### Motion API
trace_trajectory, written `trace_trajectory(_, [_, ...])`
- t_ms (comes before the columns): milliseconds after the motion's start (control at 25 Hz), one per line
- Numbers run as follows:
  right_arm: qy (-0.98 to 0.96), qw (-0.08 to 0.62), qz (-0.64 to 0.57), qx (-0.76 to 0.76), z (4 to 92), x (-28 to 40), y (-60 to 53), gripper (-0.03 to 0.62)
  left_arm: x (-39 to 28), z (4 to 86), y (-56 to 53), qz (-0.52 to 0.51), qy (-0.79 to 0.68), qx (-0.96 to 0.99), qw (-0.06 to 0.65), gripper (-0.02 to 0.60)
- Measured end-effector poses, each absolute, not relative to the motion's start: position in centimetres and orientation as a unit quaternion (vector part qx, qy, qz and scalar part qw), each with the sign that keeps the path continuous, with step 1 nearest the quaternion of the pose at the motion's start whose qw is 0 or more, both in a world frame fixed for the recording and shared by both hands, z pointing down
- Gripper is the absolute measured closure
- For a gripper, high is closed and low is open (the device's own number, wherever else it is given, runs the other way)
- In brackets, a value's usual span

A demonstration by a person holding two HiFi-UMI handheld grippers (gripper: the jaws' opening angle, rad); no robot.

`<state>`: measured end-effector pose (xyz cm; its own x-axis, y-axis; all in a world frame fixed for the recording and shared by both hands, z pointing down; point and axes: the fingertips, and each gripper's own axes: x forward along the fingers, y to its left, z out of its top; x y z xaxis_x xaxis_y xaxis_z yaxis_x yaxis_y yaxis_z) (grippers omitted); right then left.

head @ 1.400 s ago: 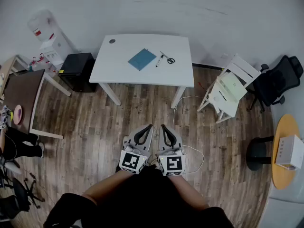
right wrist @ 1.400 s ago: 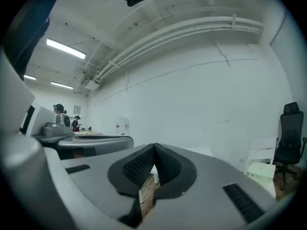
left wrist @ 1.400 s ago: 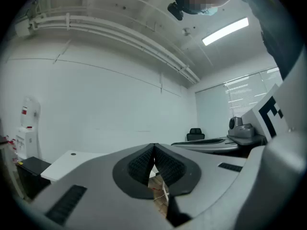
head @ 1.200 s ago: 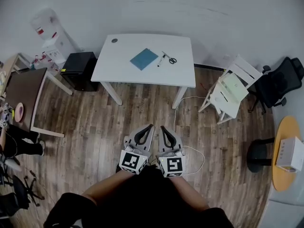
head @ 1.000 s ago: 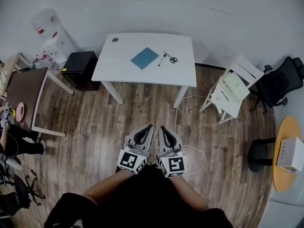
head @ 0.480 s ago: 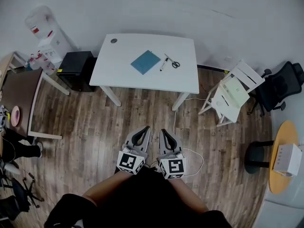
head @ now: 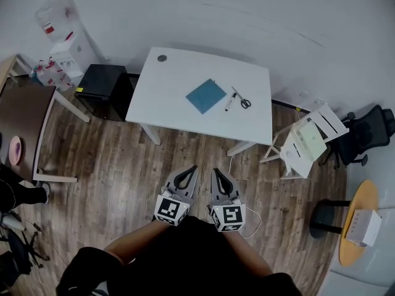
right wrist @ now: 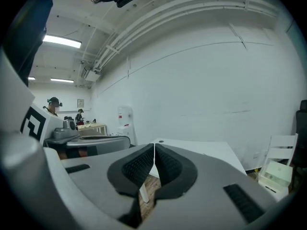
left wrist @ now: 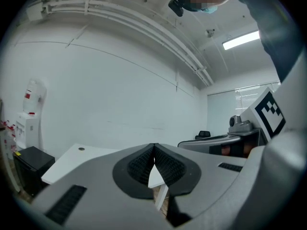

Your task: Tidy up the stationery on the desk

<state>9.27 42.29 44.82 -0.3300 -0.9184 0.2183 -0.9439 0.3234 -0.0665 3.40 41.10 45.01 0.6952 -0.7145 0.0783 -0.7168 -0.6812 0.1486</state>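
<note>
Since the earlier head views, the white desk (head: 185, 113) has drawn nearer to the two grippers and sits lower and further right in the picture; the stationery on it lies in the same arrangement as before.

Left gripper (head: 194, 168) and right gripper (head: 214, 171) are held side by side over the wooden floor (head: 117, 165), both pointing toward the desk and well short of it. In the left gripper view the ribbed pads (left wrist: 144, 164) meet at their tips, jaws together with nothing between them. The right gripper view shows the same: pads (right wrist: 167, 164) closed tip to tip, empty.

On the desk, toward its right half, lie a blue notebook (head: 207, 95), a marker (head: 229, 101) just to its right, and a pair of scissors (head: 243, 101) just beside the marker. None of the three is touched by a gripper.

A black cabinet (head: 102, 85) stands against the desk's left end. A white folding chair (head: 307, 142) stands off the right end, close to the desk corner.
</note>
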Motion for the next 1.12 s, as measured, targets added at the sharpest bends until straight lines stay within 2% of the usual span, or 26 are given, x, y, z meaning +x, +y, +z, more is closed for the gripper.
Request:
trace_trajectory(240, [-0.811,0.084,0.102,0.571,45.7,4.5,36.5,0.562,0.7,45.3,35.7,0.011,-0.377,0.922,0.092,0.569])
trace_trajectory(560, [-0.806,0.100,0.088,0.577,45.5,2.2,31.8,0.562,-2.1,45.4,30.4,-0.005,-0.366,0.926,0.094,0.568])
trace_trajectory(840, [-0.806,0.090,0.095,0.578,46.2,2.1,28.5,0.562,-2.4,47.0,27.9,0.002,-0.378,0.919,0.108,0.569])
trace_trajectory(1120, [-0.805,0.073,0.116,0.577,47.7,4.9,25.1,0.562,-0.9,48.7,23.9,0.026,-0.386,0.916,0.109,0.569])
